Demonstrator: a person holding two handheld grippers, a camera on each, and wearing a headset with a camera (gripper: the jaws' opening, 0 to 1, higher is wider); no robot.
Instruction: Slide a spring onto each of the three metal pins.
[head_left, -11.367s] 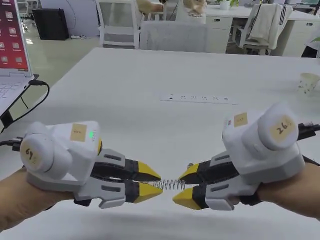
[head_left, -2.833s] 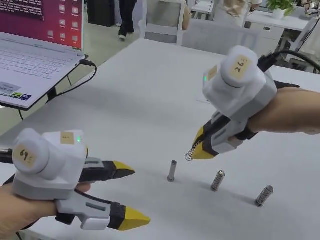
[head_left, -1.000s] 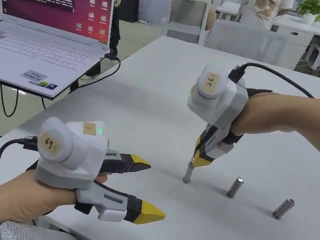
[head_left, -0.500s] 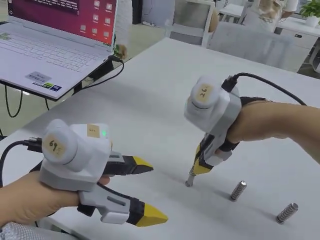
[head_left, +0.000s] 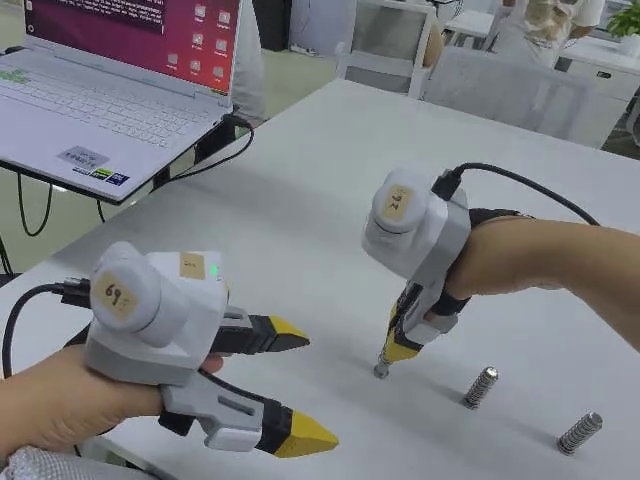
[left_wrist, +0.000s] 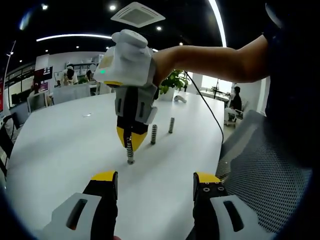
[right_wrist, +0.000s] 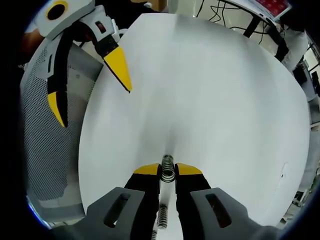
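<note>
My right gripper (head_left: 392, 355) points straight down at the left-most metal pin (head_left: 381, 370) and is shut on a small steel spring (right_wrist: 168, 167). In the left gripper view the spring (left_wrist: 130, 146) is partly threaded over that pin (left_wrist: 130, 160). Two other pins stand to the right on the white table, each wearing a spring (head_left: 480, 387) (head_left: 579, 432). My left gripper (head_left: 308, 390) hovers low at the front left, open and holding nothing, and its jaws face the right gripper (left_wrist: 131, 137).
An open laptop (head_left: 120, 60) sits on a stand beyond the table's left edge, and its black cable (head_left: 205, 152) trails onto the table (head_left: 300, 200). A mesh chair (left_wrist: 265, 175) stands at the near edge. Chairs and desks stand behind.
My right gripper has sunk lower with the spring, so less bare pin shows beneath its tips. My left gripper stays open in about the same place. The head camera has shifted.
</note>
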